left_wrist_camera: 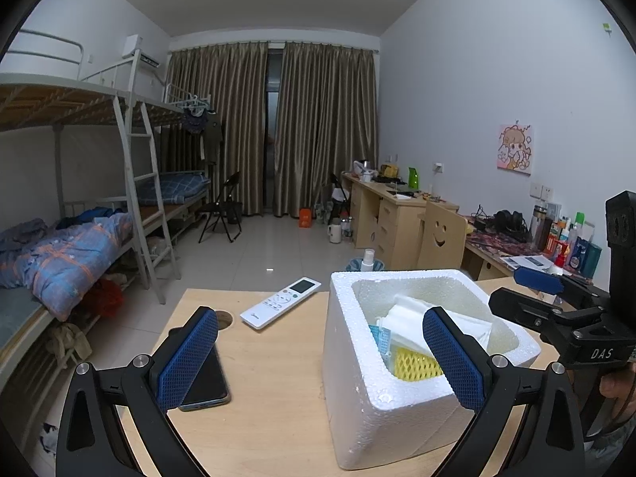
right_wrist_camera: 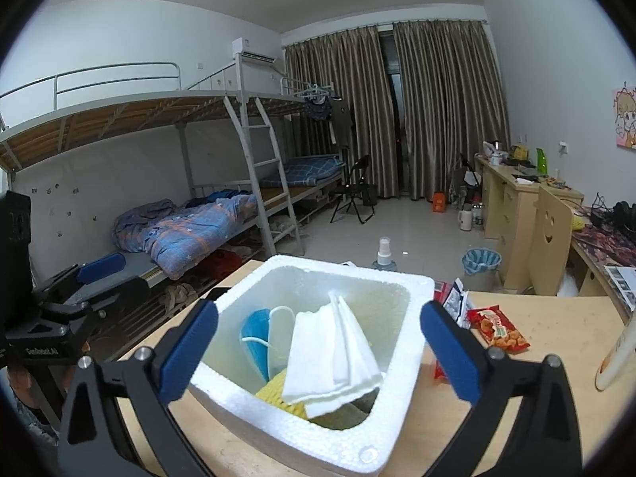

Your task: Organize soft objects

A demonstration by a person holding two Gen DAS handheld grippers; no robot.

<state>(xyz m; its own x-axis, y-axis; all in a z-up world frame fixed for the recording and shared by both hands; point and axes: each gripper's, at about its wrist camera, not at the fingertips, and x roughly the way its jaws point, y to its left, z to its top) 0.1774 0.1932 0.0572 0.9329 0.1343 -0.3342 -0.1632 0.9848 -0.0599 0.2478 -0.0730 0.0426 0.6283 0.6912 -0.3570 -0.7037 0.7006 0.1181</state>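
sitting on the wooden desk [left_wrist_camera: 274,357], a white foam box [left_wrist_camera: 397,389] fills the 4 o'clock part of the left wrist view. inside it lie a white folded cloth [left_wrist_camera: 409,314], a bit of blue face mask [left_wrist_camera: 377,338] and a yellow foam net [left_wrist_camera: 415,365]. the left gripper [left_wrist_camera: 320,357] has its blue-padded fingers [left_wrist_camera: 187,357] spread wide with nothing between them; one finger stands in front of a dark phone [left_wrist_camera: 206,381] at 7 o'clock, the other in front of the box's opening. a white remote [left_wrist_camera: 280,302] lies flat at 11 o'clock from the box, apart from it. the right gripper [left_wrist_camera: 556,298] reaches in from 3 o'clock beside the box's far corner, a hand [left_wrist_camera: 616,385] under it.

in the right wrist view the foam box [right_wrist_camera: 278,425] sits dead centre, between the right gripper's [right_wrist_camera: 318,349] fingers [right_wrist_camera: 453,353], which are spread wide and touch nothing. the white cloth [right_wrist_camera: 330,353] lies draped over the other things in the box, the blue mask [right_wrist_camera: 254,338] at its 9 o'clock against the wall, the yellow net [right_wrist_camera: 278,393] under its near edge. a red snack packet [right_wrist_camera: 499,330] rests on the desk [right_wrist_camera: 556,357] at 3 o'clock, near the box. a spray bottle [right_wrist_camera: 384,254] stands behind the box at 12 o'clock. the left gripper [right_wrist_camera: 91,274] shows at 9 o'clock, its fingers apart.
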